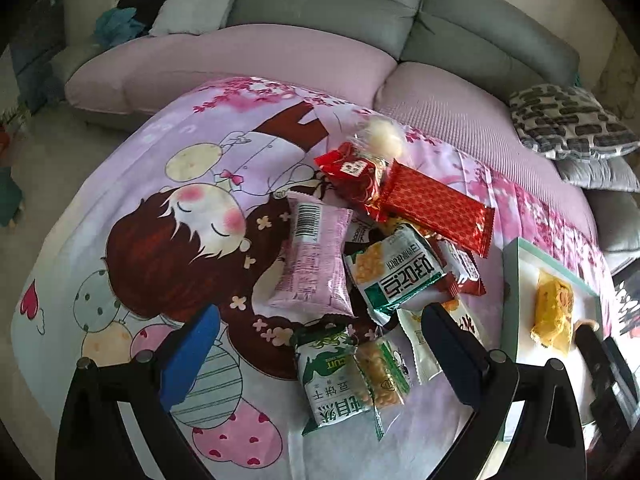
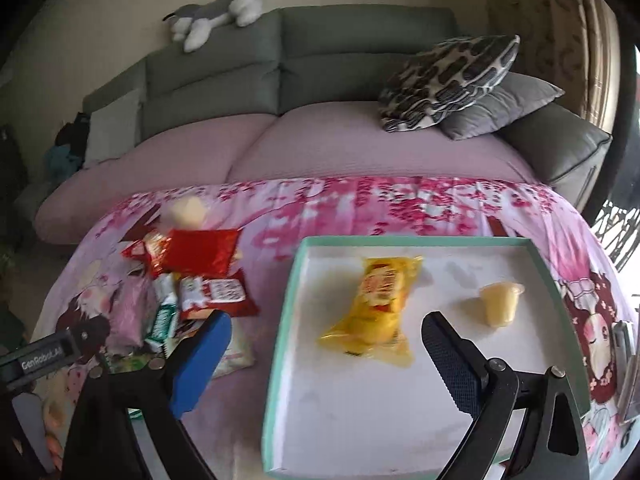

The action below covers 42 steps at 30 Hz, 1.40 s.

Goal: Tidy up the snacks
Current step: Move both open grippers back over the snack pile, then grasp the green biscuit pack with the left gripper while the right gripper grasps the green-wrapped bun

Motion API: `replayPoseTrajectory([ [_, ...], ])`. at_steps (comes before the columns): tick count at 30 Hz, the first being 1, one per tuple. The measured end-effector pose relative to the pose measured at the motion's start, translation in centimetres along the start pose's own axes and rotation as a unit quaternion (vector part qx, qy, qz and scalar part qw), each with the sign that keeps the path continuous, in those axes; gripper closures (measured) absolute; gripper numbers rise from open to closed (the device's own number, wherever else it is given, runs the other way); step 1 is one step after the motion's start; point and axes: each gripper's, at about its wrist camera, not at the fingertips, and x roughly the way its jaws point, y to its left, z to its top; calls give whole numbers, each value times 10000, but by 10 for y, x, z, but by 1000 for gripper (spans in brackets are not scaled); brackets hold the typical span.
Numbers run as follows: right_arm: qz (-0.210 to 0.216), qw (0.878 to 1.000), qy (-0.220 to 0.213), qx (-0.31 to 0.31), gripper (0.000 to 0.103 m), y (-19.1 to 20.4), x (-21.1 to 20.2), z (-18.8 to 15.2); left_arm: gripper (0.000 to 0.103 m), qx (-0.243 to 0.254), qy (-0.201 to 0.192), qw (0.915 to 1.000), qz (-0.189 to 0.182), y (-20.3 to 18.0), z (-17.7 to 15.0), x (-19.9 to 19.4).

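A pile of snack packets lies on the pink cartoon cloth [image 1: 132, 184]: a pink packet [image 1: 316, 256], a green-and-white packet [image 1: 394, 276], a long red packet [image 1: 434, 206], a green biscuit packet [image 1: 334, 376] nearest me. My left gripper [image 1: 320, 332] stands open just above that near packet, holding nothing. In the right wrist view a white tray with a teal rim [image 2: 292, 292] holds a yellow packet [image 2: 378, 308] and a small jelly cup [image 2: 500, 304]. My right gripper [image 2: 326, 334] hangs open over the tray, the yellow packet between and beyond its fingers, apart from them.
A grey sofa [image 2: 320, 60] with a pink cover runs behind the table, with patterned and grey cushions [image 2: 452, 76] at the right and a plush dog [image 2: 220, 12] on top. The tray [image 1: 516, 280] sits right of the snack pile. The other gripper's body [image 2: 40, 358] shows at left.
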Motion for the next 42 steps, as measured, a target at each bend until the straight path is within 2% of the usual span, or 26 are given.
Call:
replayPoseTrajectory([
  [5, 183, 9998, -24, -72, 5, 17, -1, -4, 2, -153, 10, 9999, -41, 8, -4, 2],
  [9, 120, 9999, -79, -92, 5, 23, -3, -7, 2, -236, 39, 9997, -107, 12, -6, 3],
  [12, 225, 9996, -99, 161, 5, 18, -4, -8, 2, -270, 149, 9993, -197, 13, -7, 6],
  [14, 440, 9988, -38, 198, 5, 17, -1, -7, 2, -289, 259, 9989, -261, 14, -7, 9],
  [17, 307, 9995, 94, -39, 5, 26, 5, -10, 2, -392, 335, 9979, -382, 19, -7, 12],
  [21, 364, 9985, 386, -123, 6, 34, 14, -16, 3, -581, 533, 9965, -283, 27, -9, 21],
  [25, 507, 9975, 478, -101, 7, 35, 16, -18, 11, -977, 617, 9925, -393, 42, -10, 24],
  [27, 619, 9969, 457, -136, 8, 37, 16, -18, 19, -987, 607, 9928, -298, 44, -10, 24],
  [29, 841, 9951, 455, -234, 9, 44, 16, -19, 19, -984, 672, 9925, -287, 43, -10, 27],
  [36, 1393, 9850, 754, -687, 26, 79, 24, -31, 19, -1096, 1100, 9853, -710, 44, -14, 42],
  [42, 1715, 9749, 1120, -873, 28, 99, 37, -45, 19, -1287, 1311, 9787, -916, 52, -14, 53],
])
